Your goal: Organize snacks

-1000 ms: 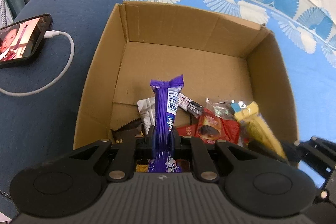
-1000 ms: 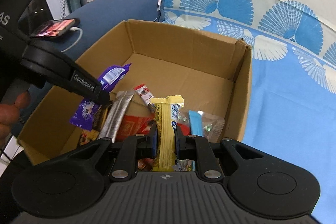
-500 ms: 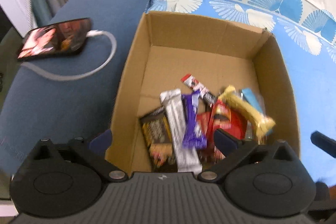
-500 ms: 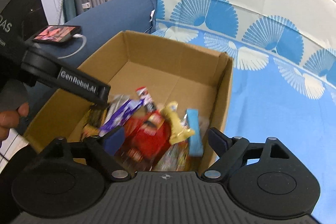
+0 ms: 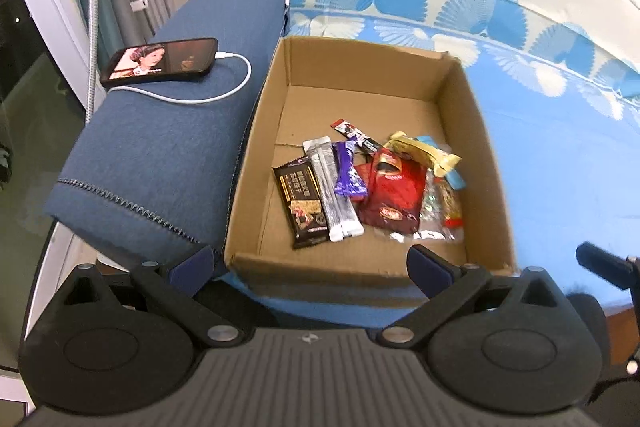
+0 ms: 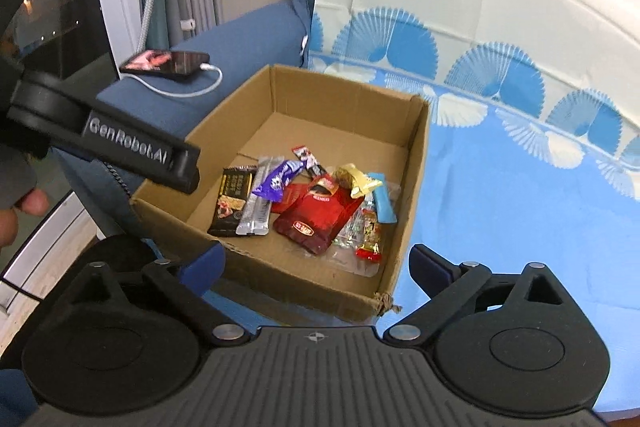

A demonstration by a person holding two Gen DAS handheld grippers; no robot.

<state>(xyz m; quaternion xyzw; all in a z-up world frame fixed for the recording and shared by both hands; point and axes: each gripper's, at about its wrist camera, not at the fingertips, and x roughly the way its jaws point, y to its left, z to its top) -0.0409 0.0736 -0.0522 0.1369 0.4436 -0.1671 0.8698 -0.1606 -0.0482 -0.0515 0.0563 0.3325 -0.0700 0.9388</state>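
An open cardboard box (image 5: 256, 131) sits on the blue patterned sheet and holds several snacks. Among them a purple bar (image 5: 349, 171) lies over silver sticks (image 5: 332, 195), and a yellow bar (image 5: 424, 153) rests above a red pouch (image 5: 394, 195). A dark chocolate bar (image 5: 302, 199) lies leftmost. My left gripper (image 5: 310, 265) hangs open and empty, back from the box's near wall. My right gripper (image 6: 316, 263) is opening wide, nothing between its jaws, above the box's (image 6: 416, 163) near corner. The purple bar (image 6: 280, 179) and yellow bar (image 6: 358, 181) lie loose inside.
A phone (image 5: 160, 61) with a white cable (image 5: 224, 87) lies on the blue sofa armrest (image 5: 160, 147) left of the box. The blue sheet (image 5: 560, 167) spreads to the right. A hand (image 6: 24, 203) shows at the left edge in the right wrist view.
The left gripper let go of the purple bar and the right let go of the yellow bar; both now lie in the box. Both grippers drew back and rose away from the box.
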